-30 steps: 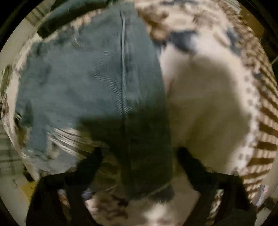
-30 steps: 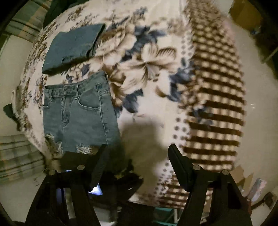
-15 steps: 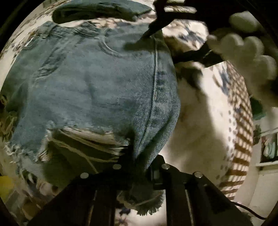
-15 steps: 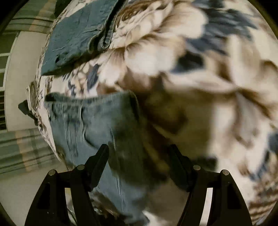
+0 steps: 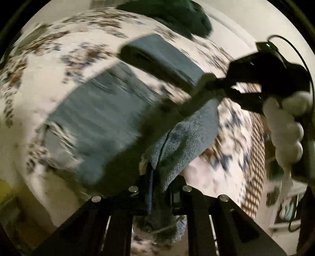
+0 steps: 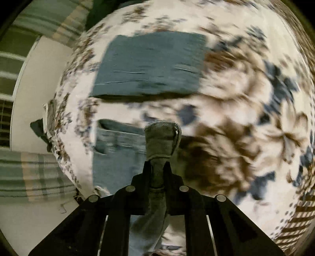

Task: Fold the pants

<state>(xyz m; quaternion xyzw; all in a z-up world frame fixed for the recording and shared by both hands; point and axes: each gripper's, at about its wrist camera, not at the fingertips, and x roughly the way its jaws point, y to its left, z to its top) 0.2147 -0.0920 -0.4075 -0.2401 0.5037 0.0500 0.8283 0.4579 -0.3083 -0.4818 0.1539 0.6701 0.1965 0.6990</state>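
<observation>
Frayed blue denim shorts (image 5: 110, 118) lie on a floral blanket (image 5: 49, 59). My left gripper (image 5: 157, 187) is shut on their frayed hem edge and lifts that side off the blanket. My right gripper (image 6: 157, 177) is shut on the waistband corner (image 6: 162, 137), which sticks up between the jaws; the rest of the shorts (image 6: 116, 155) hangs to the left. The right gripper also shows in the left wrist view (image 5: 206, 86), held by a white-gloved hand (image 5: 285, 126). The views are blurred by motion.
A folded denim garment (image 6: 149, 65) lies on the blanket beyond the shorts; it also shows in the left wrist view (image 5: 163, 61). A dark green cloth (image 5: 177, 17) lies at the far edge. Plaid fabric (image 6: 29, 175) hangs at the left.
My right gripper has shut on the waistband corner; it was open half a second ago. Both grippers have raised the right side of the shorts. The left shut earlier.
</observation>
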